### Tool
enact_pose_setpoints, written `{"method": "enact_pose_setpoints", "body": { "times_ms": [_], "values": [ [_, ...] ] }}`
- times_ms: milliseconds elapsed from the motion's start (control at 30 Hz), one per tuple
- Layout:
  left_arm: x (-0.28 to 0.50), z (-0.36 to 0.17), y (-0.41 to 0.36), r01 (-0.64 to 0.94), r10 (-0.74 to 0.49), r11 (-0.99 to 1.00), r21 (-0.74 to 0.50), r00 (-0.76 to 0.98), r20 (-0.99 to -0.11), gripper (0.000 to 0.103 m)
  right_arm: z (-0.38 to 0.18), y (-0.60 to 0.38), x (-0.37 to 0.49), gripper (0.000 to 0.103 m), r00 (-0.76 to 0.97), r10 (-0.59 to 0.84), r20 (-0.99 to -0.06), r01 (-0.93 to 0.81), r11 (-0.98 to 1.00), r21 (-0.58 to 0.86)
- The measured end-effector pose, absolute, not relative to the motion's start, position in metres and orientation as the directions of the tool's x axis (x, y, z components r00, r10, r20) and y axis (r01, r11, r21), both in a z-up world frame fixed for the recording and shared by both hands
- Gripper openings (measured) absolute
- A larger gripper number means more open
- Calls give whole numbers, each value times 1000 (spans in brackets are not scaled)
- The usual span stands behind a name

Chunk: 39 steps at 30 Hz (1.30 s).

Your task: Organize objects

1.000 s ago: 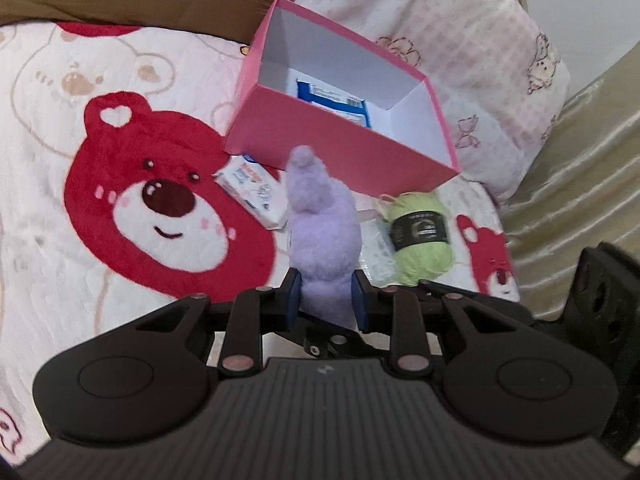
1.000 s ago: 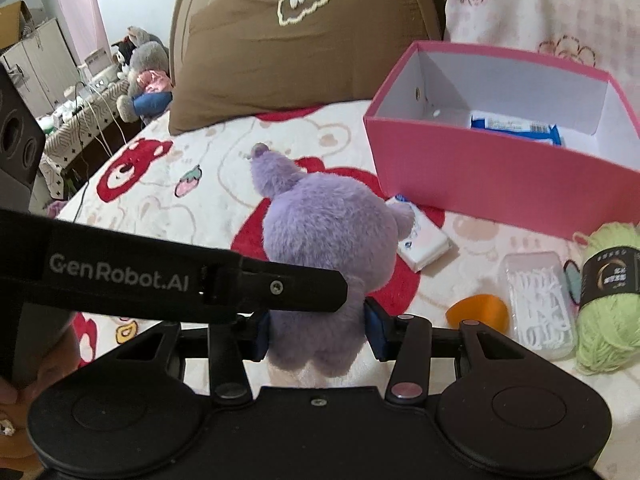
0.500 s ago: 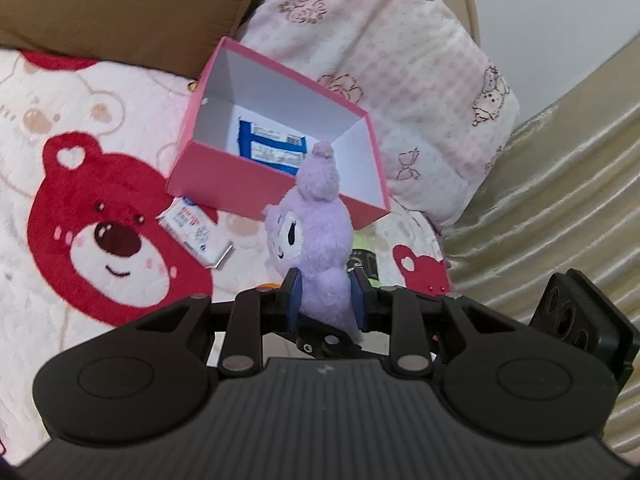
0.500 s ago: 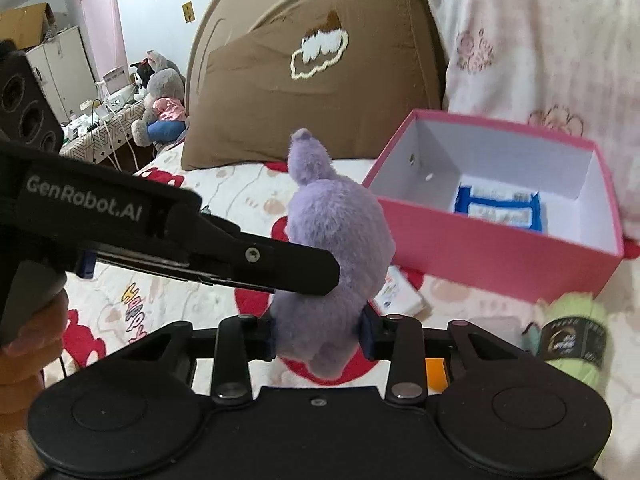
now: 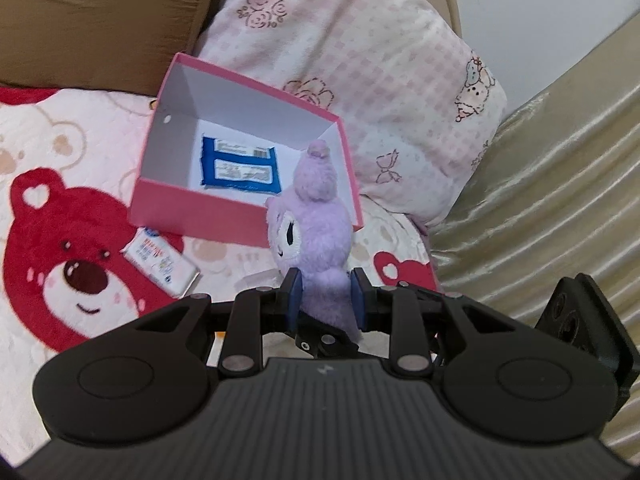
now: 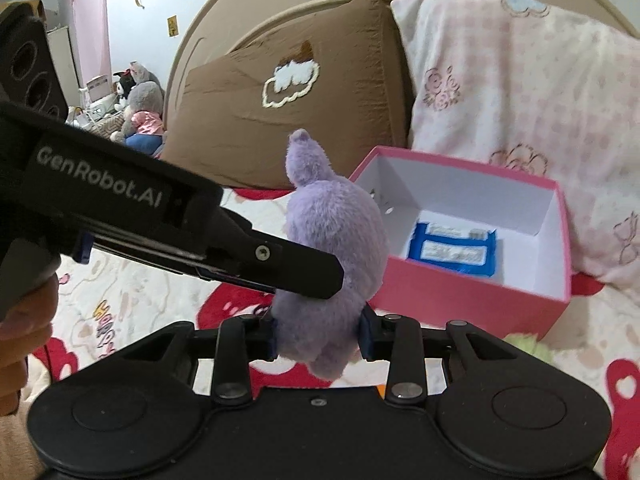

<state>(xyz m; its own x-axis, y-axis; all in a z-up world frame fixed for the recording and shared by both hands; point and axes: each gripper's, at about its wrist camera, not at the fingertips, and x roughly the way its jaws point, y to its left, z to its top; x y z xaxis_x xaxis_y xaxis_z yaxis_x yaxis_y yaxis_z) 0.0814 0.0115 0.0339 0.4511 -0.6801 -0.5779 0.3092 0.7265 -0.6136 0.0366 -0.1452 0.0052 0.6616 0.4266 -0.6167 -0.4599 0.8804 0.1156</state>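
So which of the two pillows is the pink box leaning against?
The pink checked pillow: the box has its far rim against it. The brown pillow sits further left.

A lilac plush toy [image 5: 320,216] with a black-and-white embroidered eye is seen. The box [image 5: 192,210] is pink outside and white inside; a blue packet [image 5: 240,170] with white labels is shown in it. The blanket [image 5: 48,148] is cream, printed with red bears. A brown pillow [image 6: 288,92] is marked with a white cloud, and a pink checked pillow [image 5: 360,52] with small flowers. Green yarn [image 6: 528,346] is glimpsed.
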Motion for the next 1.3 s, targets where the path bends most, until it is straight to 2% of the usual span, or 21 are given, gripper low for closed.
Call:
{"method": "enact_pose_setpoints", "body": {
  "times_ms": [467,933,1067,1200,1300],
  "values": [
    [135,41,-24,330,-713,697,-637,417,-564,25,24,-163,76,40,732,320,-601,-382,924,27],
    [184,13,-51,344,-743,662,-666,419,-522,25,6,-181,121,39,772,252,-584,-337,941,-38],
    [199,6,-59,352,-740,667,-657,415,-529,25,-2,-184,133,40,780,254,-572,-354,933,-69],
    [211,-3,-70,357,-727,683,-637,415,-547,25,-13,-196,149,40,763,286,-580,-366,930,-22],
    [220,-12,-76,350,-721,689,-635,418,-552,25,-20,-196,157,39,763,267,-589,-359,932,-42]
  ]
}}
